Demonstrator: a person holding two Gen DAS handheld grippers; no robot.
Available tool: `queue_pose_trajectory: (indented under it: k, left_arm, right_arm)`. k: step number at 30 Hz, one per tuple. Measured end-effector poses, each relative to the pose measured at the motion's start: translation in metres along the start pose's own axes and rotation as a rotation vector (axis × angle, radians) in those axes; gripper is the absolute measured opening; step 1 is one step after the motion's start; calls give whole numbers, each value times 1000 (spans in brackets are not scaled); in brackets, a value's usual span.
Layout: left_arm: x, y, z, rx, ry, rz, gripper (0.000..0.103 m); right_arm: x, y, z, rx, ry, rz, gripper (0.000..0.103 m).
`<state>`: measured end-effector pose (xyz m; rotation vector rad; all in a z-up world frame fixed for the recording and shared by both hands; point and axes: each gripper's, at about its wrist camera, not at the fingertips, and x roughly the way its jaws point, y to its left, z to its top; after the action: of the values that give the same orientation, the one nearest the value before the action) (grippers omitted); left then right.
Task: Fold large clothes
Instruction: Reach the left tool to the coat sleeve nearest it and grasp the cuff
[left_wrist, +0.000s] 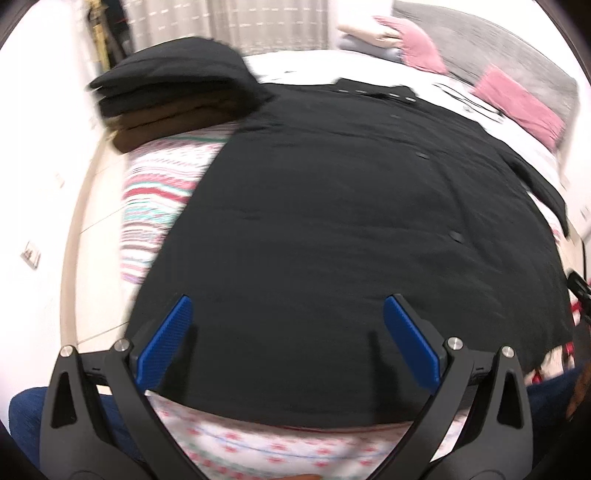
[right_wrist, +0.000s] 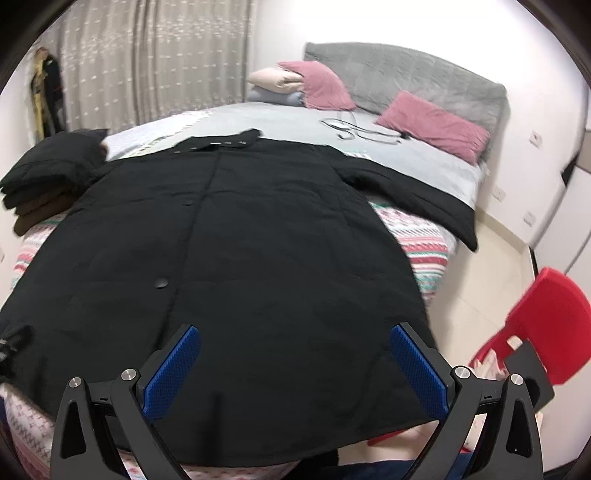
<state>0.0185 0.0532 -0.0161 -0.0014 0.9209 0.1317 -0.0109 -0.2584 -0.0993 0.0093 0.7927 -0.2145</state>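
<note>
Coat (right_wrist: 236, 236) on bed (right_wrist: 424, 236), folded stack (right_wrist: 48, 177) left.

1. Home bedroom.
2. Evidence: bed (right_wrist: 280, 114) with grey padded headboard (right_wrist: 406, 77).
3. Against headboard: pink pillows (right_wrist: 432, 125).
4. Left of headboard: curtains (right_wrist: 155, 62).
5. Right of headboard: wall sockets (right_wrist: 534, 138).

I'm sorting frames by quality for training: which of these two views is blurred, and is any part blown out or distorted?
Left wrist view: motion-smeared, so the stack of folded clothes and black coat have soft edges; the wall at left is blown out white. Right wrist view: sharper, coat buttons crisp, though the wall is overexposed. Both: fisheye bending and dark corner vignetting; the left gripper and right gripper stay sharp.
</note>
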Motion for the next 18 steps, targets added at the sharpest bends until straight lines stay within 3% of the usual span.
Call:
queue_pose_trajectory:
  k: [3, 6, 13, 18]
  left_arm:
    - [4, 21, 4, -54, 11, 6, 103]
    - [-7, 29, 17, -54, -7, 2, 103]
    - [-44, 28, 80, -58, -60, -64, 103]
    - [-48, 44, 133, -140, -115, -94, 103]
  right_arm:
    - [16, -33, 1, 89, 65, 1, 103]
    - [26, -59, 10, 181, 123, 77, 103]
    - [17, -95, 70, 305, 66, 160, 103]
    - [28, -109, 127, 386, 74, 244, 103]
